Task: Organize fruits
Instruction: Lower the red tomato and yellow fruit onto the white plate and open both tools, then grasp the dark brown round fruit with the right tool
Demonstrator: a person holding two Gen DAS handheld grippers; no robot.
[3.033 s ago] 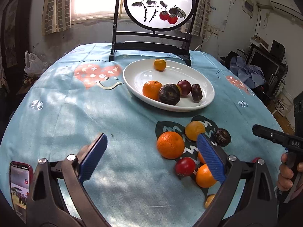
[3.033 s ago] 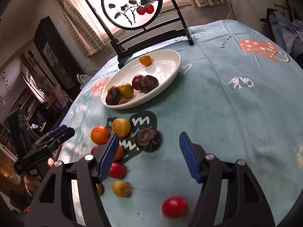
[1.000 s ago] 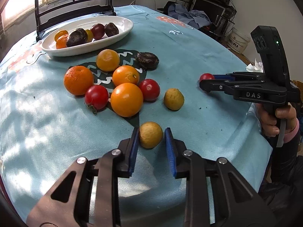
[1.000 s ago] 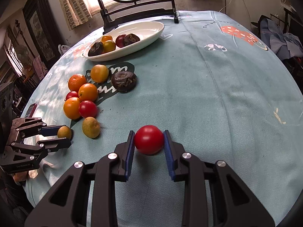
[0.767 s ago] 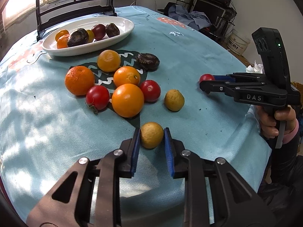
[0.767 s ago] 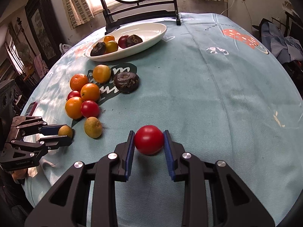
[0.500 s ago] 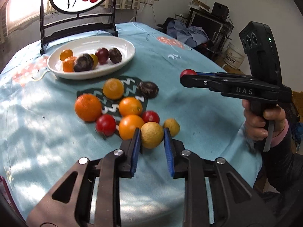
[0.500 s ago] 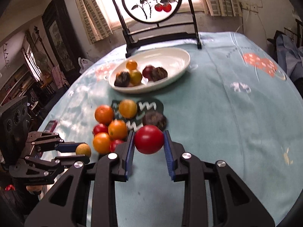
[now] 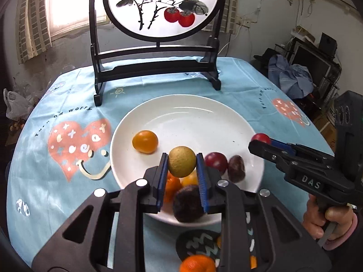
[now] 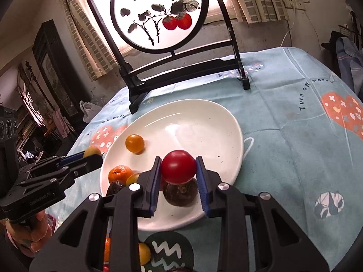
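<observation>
- White porcelain is the landmark here: the oval plate [image 9: 181, 111] lies on the blue tablecloth [image 9: 68, 86], in front of the painted screen [image 9: 162, 6], its long axis running left to right in the left wrist view.
- The left gripper [image 9: 182, 162] is clamped on a yellow-green fruit [image 9: 182, 161], held above the plate's near half, over the small pile of fruit there.
- The right gripper [image 10: 178, 167] is clamped on a red tomato [image 10: 178, 166], above the plate's near rim and directly over a dark wrinkled fruit [image 10: 180, 193].
- Both held fruits are near-round, so neither has a long axis or a facing worth aligning.
- To release well, I would carry each fruit towards the bare far half of the plate, beyond the small orange fruit [image 9: 145, 141], lower it close to the surface, then let go gently.
- Dropping onto the pile risks a roll over the rim.
</observation>
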